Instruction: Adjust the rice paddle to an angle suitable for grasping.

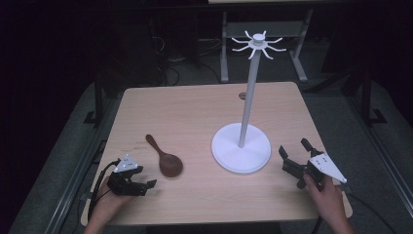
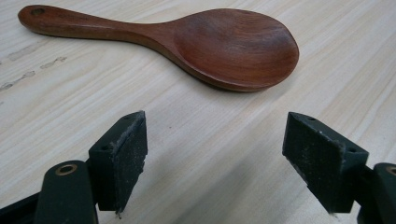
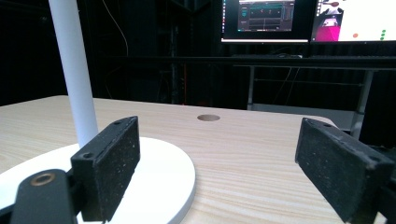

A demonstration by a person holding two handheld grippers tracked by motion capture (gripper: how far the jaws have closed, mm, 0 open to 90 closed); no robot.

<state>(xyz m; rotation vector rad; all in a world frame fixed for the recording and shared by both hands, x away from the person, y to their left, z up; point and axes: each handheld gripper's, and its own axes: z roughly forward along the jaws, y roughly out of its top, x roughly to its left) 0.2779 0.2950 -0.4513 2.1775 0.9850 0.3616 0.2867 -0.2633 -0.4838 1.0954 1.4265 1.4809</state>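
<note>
The left gripper (image 1: 146, 185) sits near the brown spoon (image 1: 166, 159) and the right gripper (image 1: 293, 150) sits near the white stand (image 1: 241, 146), both with fingers wide apart and holding nothing.

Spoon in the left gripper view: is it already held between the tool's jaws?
No: the spoon lies flat on the table ahead of the open left tool, with bare wood between them.

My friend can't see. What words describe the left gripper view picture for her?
A dark brown wooden spoon lies flat on a pale wooden table, its handle pointing left. Below it, the left gripper has its two black jaws wide apart, holding nothing.
</note>
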